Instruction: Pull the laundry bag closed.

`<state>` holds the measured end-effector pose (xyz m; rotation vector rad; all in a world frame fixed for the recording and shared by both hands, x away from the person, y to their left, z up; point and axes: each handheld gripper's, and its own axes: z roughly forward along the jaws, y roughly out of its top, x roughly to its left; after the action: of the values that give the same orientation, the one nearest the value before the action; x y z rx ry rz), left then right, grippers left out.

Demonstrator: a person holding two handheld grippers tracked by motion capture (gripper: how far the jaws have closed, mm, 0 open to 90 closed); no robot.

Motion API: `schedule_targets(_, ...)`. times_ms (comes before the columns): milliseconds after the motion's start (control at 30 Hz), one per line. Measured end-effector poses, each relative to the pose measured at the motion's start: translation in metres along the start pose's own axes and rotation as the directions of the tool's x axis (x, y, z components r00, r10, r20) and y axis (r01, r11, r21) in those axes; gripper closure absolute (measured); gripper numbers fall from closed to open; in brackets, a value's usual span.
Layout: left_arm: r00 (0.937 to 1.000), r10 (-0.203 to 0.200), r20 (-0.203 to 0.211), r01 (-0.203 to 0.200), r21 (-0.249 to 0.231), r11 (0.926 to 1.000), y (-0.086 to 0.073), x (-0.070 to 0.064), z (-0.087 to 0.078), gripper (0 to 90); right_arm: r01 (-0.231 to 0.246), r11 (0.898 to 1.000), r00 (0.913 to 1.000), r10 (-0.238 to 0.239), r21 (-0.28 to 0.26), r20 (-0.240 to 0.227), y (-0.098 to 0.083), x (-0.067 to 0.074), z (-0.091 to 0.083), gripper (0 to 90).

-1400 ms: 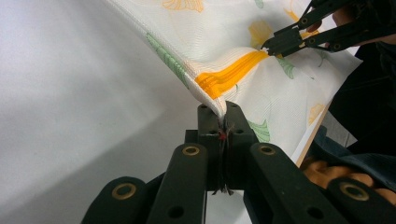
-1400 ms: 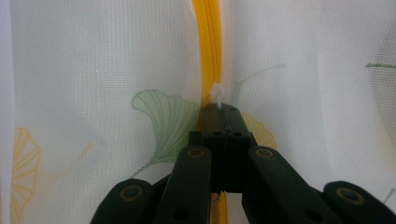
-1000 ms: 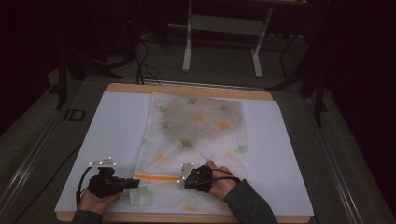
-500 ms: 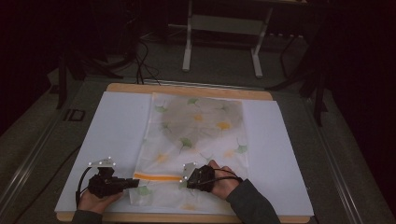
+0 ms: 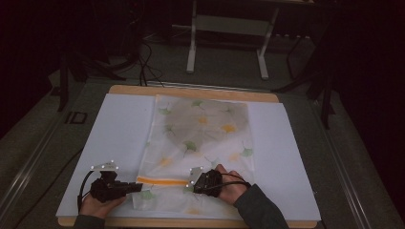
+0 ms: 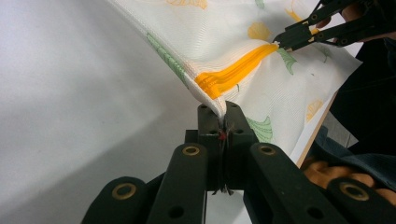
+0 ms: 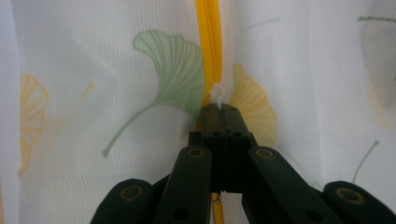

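A white mesh bag (image 5: 200, 133) printed with green and yellow leaves lies flat on the white board (image 5: 119, 129). An orange zipper (image 5: 162, 181) runs across its near end. My left gripper (image 5: 138, 187) is shut on the bag's left edge at the zipper's end, and in the left gripper view the cloth (image 6: 187, 42) is lifted into a ridge at the left gripper (image 6: 223, 112). My right gripper (image 5: 191, 183) is shut on the small white zipper pull (image 7: 218, 95) at the right end of the zipper (image 7: 208, 46); the right gripper (image 7: 219, 109) lies along the zipper line.
The board rests on a wooden table (image 5: 191, 91) whose near edge (image 5: 191, 223) runs just under my hands. Bare board lies left and right of the bag. Beyond the table stand a metal frame (image 5: 193, 47) and floor cables (image 5: 143, 57).
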<state>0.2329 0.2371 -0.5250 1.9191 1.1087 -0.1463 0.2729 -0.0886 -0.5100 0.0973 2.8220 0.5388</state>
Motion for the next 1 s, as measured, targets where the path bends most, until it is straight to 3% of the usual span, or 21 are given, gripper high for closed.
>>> schedule_targets(1000, 1.0000, -0.001, -0.005, 0.001, 0.002, 1.0000, 0.000, 0.001, -0.001, 88.5, -0.018, 0.999, 0.9998, 0.017, 0.045, 0.013, -0.026, -0.004, -0.010, 90.0)
